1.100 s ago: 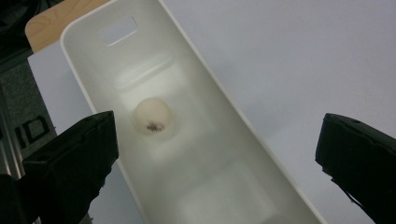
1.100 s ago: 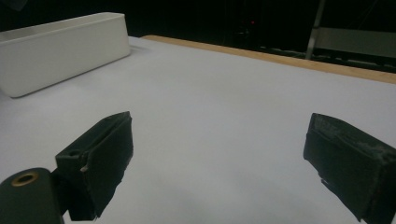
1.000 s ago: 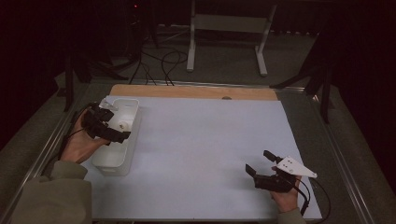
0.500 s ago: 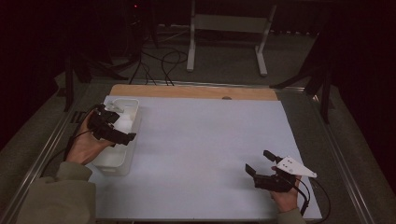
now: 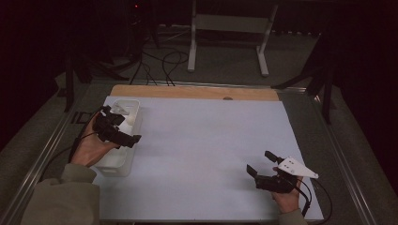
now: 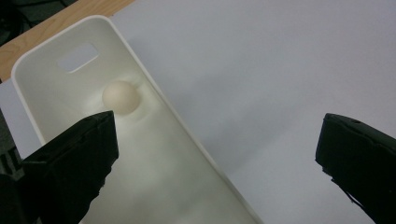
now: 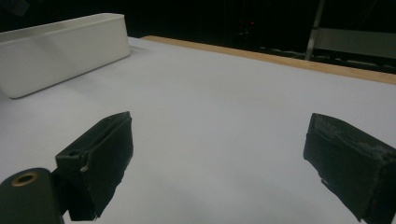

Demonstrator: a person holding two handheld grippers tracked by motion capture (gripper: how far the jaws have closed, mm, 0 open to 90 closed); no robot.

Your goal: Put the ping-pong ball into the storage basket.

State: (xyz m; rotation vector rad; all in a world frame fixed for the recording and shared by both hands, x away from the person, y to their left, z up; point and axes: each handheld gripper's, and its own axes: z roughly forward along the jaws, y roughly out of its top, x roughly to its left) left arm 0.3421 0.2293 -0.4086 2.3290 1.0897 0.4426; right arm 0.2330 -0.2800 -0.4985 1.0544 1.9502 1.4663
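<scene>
Hovering open-fingered over the white bin [image 5: 123, 136] at the tabletop's [image 5: 206, 140] left edge, the left gripper [image 5: 123, 133] is lining up on the ball [image 6: 121, 96] inside, needing descent; the right gripper [image 5: 261, 165] is resting open.

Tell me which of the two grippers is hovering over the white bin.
The left gripper, at the table's left edge. Its open jaws hang above the white bin holding a ball; the right gripper sits over bare table.

A dim room surrounds the white-covered table [image 5: 206, 140] with its wooden far edge [image 5: 192, 92]; beyond stand a white metal stand [image 5: 227, 35] and black floor cables [image 5: 162, 61].
</scene>
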